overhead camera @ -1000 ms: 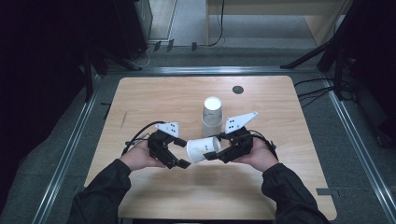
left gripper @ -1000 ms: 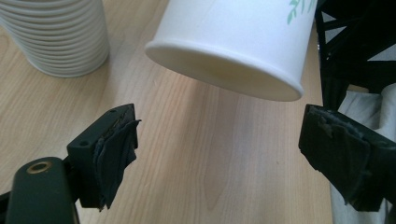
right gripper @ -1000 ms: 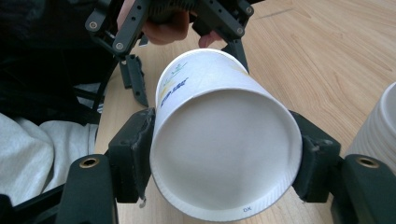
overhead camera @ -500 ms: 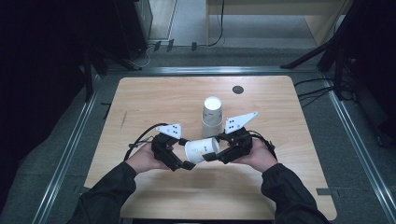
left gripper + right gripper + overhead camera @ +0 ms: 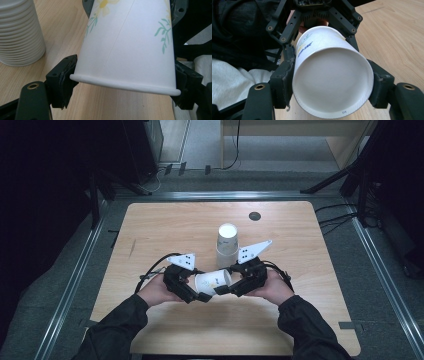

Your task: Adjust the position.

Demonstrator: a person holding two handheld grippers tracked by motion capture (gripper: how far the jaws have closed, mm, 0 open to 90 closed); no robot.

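- White paper cup with green and yellow flower print (image 5: 213, 281): lying level above the light wooden table (image 5: 165, 227), between both tools.
- Left gripper (image 5: 122, 85): jaws just closing, pressed on rim end.
- Right gripper (image 5: 332, 85): clamped on base end; recessed bottom seen here.
- Upturned stack of white paper cups (image 5: 17, 32): just behind.

White paper cup (image 5: 213, 282), green leaf sprigs and a yellow flower printed on its wall, small blue and yellow lettering near the base; base plain white with a tiny dark mark. Cup stack (image 5: 227, 246) plain white, ribbed with rims at upper left of the left gripper view. Left tongs (image 5: 120, 87) and right tongs (image 5: 333, 86) black, brass-coloured rivets. Grey triangular plates with dark dots. Tabletop (image 5: 165, 227) light wood grain, one dark round spot at upper right. Sleeves black.
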